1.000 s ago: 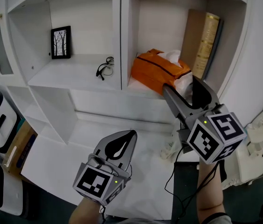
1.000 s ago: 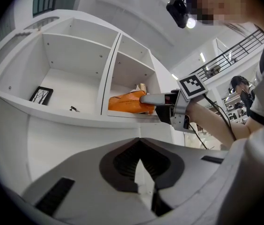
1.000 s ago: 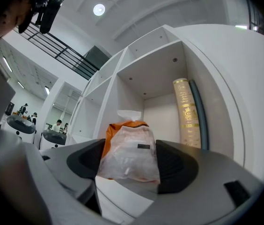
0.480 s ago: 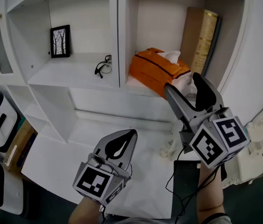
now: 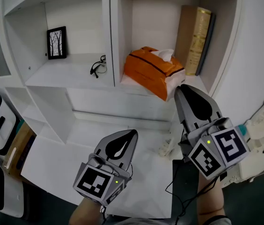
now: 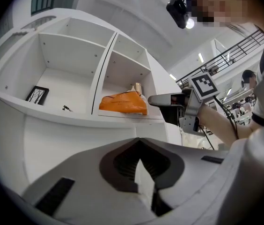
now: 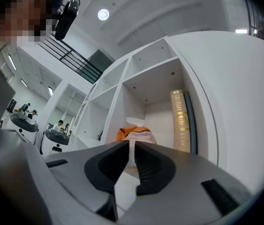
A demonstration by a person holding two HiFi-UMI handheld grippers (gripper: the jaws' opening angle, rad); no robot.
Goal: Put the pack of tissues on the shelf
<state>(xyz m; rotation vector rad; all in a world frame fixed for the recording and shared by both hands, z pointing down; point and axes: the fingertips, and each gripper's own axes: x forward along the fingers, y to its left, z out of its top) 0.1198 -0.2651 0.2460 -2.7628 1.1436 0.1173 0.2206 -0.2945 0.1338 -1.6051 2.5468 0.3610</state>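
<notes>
Tissue pack (image 5: 153, 71) sits in the shelf (image 5: 71, 76) bay, upper centre; looks placed. Right claw (image 5: 184, 89) just closed empty, clear of it. Left claw (image 5: 131, 134) together, idle.

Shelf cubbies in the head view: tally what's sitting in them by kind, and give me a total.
Framed picture: 1
Eyeglasses: 1
Orange tissue pack: 1
Gold-spined book: 1 (the dark edge beside it may be a second book; I cannot tell)
Total: 4
</notes>
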